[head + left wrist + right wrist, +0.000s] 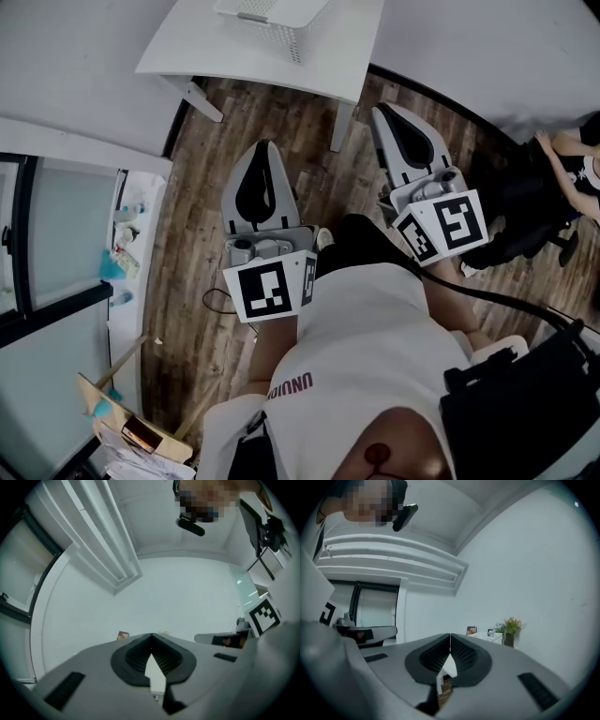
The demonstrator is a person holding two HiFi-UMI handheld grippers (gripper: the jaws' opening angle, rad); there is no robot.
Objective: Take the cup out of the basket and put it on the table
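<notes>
At the top of the head view a white mesh basket (272,21) stands on a white table (187,47). No cup shows in any view, and the basket's inside is hidden. My left gripper (265,143) hangs over the wooden floor short of the table, jaws shut and empty. My right gripper (379,109) is to its right near a table leg, also shut on nothing. In the left gripper view the left gripper (151,634) points up at white wall and ceiling. In the right gripper view the right gripper (450,634) is closed too.
A table leg (342,122) stands between the grippers. A person sits in a black chair (534,202) at the right. Glass panels and a cluttered shelf (127,244) line the left. A potted plant (510,629) and a small white basket (485,635) show far ahead.
</notes>
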